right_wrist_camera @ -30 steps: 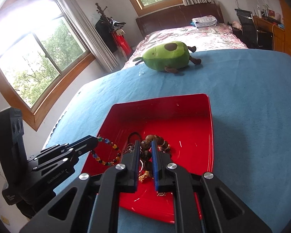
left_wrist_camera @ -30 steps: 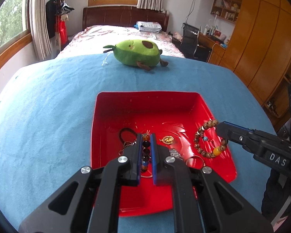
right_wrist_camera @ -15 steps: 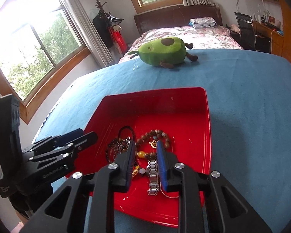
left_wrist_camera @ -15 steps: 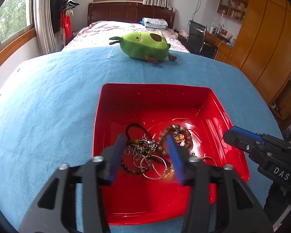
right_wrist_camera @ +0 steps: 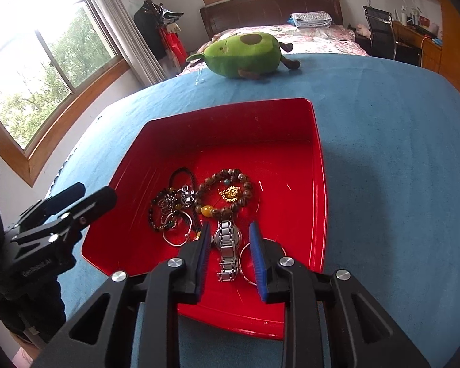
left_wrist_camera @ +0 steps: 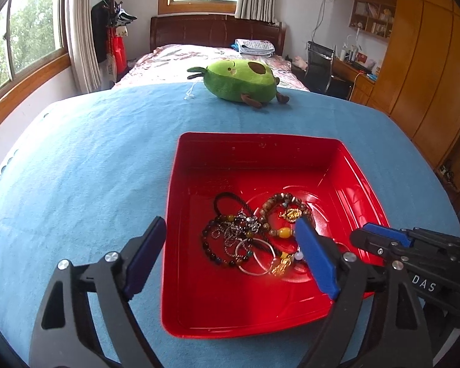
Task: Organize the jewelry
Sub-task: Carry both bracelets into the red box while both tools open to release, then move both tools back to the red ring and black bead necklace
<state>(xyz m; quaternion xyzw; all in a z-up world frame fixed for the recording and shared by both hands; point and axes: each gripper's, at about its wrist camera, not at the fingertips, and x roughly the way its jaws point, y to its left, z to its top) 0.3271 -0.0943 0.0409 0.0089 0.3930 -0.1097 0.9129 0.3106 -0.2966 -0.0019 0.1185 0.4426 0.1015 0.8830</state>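
The right gripper (right_wrist_camera: pixel 230 257), black-armed with blue pads, hangs over the near edge of the shiny red square plastic tray (right_wrist_camera: pixel 317 165) with its jaws parted and nothing between them but air. Directly under that gap lies the silver metal link watch (right_wrist_camera: pixel 228 245), in the near part of the tray. Its band runs lengthwise along the line of the fingers, toward the tray's far wall, so a pad sits on either side of the band and the jaws would close across its narrow width.

The left gripper (left_wrist_camera: pixel 230 257) is spread much wider and also holds nothing. One finger hangs outside the tray's left wall, the other over the tangle of beaded bracelets and silver rings (left_wrist_camera: pixel 245 239) at the tray's middle.

The watch lies on the tray's right-hand side, nearer the right gripper, so that is probably the one to take it, by coming straight down.
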